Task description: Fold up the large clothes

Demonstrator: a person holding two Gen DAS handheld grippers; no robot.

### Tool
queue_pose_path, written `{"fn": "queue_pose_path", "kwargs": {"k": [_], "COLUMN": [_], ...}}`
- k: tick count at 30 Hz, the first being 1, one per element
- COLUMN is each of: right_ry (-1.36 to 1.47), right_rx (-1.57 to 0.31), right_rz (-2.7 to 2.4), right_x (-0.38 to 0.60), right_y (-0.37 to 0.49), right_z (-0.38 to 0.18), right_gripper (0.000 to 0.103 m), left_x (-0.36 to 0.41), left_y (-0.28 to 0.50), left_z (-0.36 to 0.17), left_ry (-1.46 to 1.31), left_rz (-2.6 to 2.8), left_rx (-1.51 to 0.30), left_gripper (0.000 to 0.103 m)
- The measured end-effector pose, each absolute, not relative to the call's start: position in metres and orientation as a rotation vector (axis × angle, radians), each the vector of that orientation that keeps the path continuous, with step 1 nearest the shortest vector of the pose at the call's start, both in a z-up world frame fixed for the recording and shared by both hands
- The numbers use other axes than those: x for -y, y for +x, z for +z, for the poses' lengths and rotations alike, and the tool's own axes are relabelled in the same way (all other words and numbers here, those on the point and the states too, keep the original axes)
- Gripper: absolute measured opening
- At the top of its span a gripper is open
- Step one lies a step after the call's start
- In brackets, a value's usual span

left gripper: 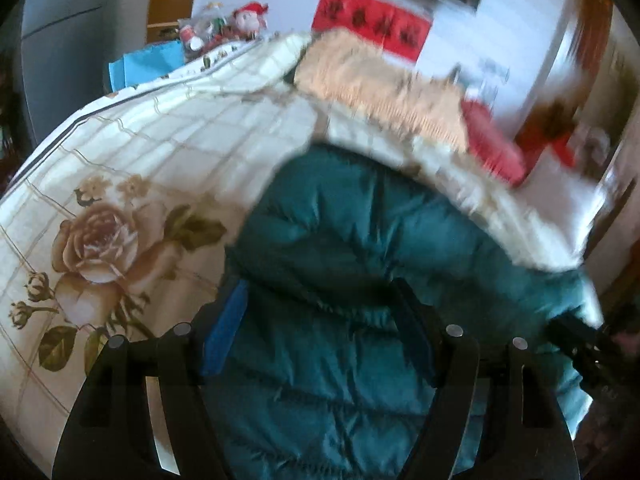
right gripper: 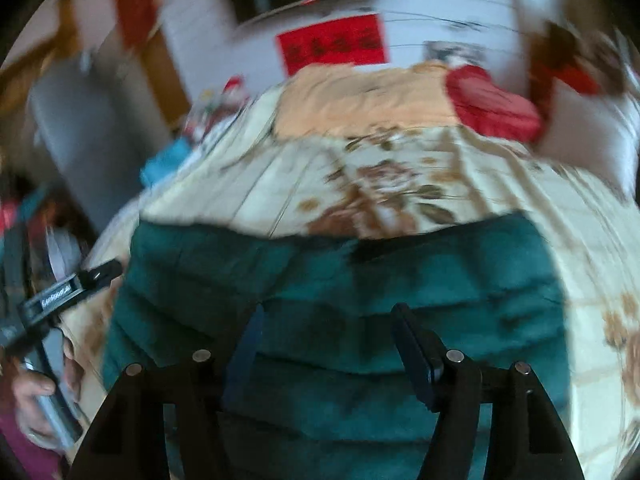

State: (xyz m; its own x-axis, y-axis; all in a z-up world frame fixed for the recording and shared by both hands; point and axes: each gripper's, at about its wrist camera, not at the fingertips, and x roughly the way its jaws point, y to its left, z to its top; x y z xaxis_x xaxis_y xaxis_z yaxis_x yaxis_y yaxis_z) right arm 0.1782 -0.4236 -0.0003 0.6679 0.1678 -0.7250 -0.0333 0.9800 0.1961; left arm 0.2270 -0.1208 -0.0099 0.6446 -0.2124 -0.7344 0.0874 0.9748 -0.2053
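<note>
Left gripper [left gripper: 320,316]: jaws are held apart, nothing is pinched; the quilted fabric is seen in the gap below them. Right gripper [right gripper: 326,328]: jaws likewise apart, nothing clamped; both views are motion-blurred.

One teal puffer jacket [left gripper: 360,264] is spread on the bed, at the near edge, puffy quilted panels facing up. In the right wrist view its far hem runs straight across the bedspread.

Surface: one bed covered by a cream checked bedspread [left gripper: 168,132] printed with brown roses. Toward the head end, one peach blanket [right gripper: 360,100] is laid across; one red pillow [right gripper: 492,104] is seen at the far right corner.

Room: white wall behind the bed, one red banner with dark characters [right gripper: 332,46] is stuck on it. Small stuffed toys [left gripper: 240,20] are piled past the far left corner of the bed, count unclear. One blue item [left gripper: 148,62] is seen beside them. A grey cabinet [right gripper: 80,128] stands left of the bed.

In the right wrist view, the other gripper's handle is gripped by one hand [right gripper: 40,400] at the left edge.
</note>
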Motion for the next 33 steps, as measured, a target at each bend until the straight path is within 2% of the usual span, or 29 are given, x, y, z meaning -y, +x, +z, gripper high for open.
{"fn": "queue_pose_path", "kwargs": {"k": [4,6,10,16,23,27,33], "right_ry": [0.045,0.062,0.139,0.157,0.191,0.135,0.214], "right_rx": [-0.883,-0.905,-0.949,-0.949,-0.821,-0.87,-0.9], "right_rz": [0.059,0.03,0.01,0.01,-0.047,-0.139,-0.168], "right_x": [0.388,0.391,0.41,0.413,0.466,0.49,0.517], "right_y": [0.216,0.231,0.261,0.261,0.216,0.217,0.225], "right_z": [-0.037,-0.053,-0.082,-0.083,-0.026,-0.038,-0.071], "right_gripper": [0.064,0.064,0.065,0.065,0.064,0.064,0.066], "left_x": [0.13,0.13,0.133,0.138,0.136,0.136,0.138], "left_y": [0.249,0.263,0.277,0.277,0.278,0.279,0.279], "left_z": [-0.031,-0.039,-0.05,-0.055,-0.054,-0.055,-0.056], "left_ry": [-0.11,-0.119,-0.127,-0.086,-0.094,-0.092,-0.092], "left_rz": [-0.121,-0.107,-0.089,-0.085,-0.086,-0.087,-0.081], "left_rx": [-0.88,-0.902,-0.907,-0.897,-0.895,-0.893,-0.888], "left_gripper": [0.075,0.08,0.083,0.085,0.086,0.087,0.09]}}
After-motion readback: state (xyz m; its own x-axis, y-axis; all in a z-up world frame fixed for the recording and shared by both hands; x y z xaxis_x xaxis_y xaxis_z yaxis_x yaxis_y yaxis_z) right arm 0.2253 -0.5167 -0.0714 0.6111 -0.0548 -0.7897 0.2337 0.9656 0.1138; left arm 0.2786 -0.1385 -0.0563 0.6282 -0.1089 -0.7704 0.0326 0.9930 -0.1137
